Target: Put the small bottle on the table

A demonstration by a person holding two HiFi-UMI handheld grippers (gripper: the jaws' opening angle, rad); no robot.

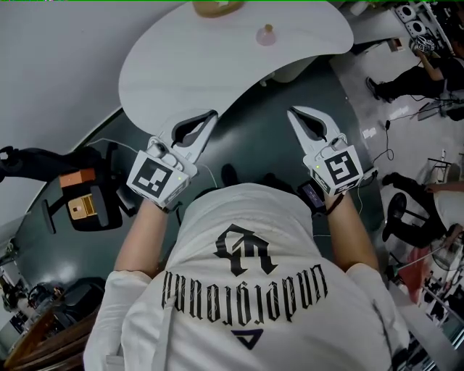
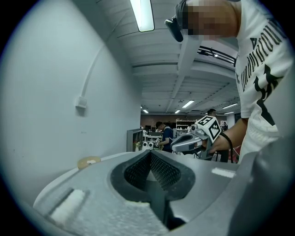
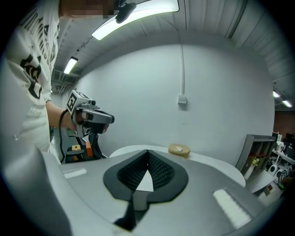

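The small bottle (image 1: pixel 266 34), pinkish with a tan cap, stands upright on the white table (image 1: pixel 181 65) towards its far side. My left gripper (image 1: pixel 211 115) and right gripper (image 1: pixel 292 111) are held side by side over the dark floor, short of the table's near edge and well apart from the bottle. Both are shut with nothing between the jaws. In the left gripper view the shut jaws (image 2: pixel 150 154) point over the table, with the right gripper (image 2: pixel 198 138) beside them. In the right gripper view the jaws (image 3: pixel 147 154) meet too. The bottle does not show in either gripper view.
A tan round object (image 1: pixel 214 7) (image 3: pixel 179 149) (image 2: pixel 88 162) lies at the table's far edge by the grey wall. A black stand with orange parts (image 1: pixel 80 199) sits at the left. Cables cross the floor (image 1: pixel 384 130), and people and equipment (image 1: pixel 428 65) are at the right.
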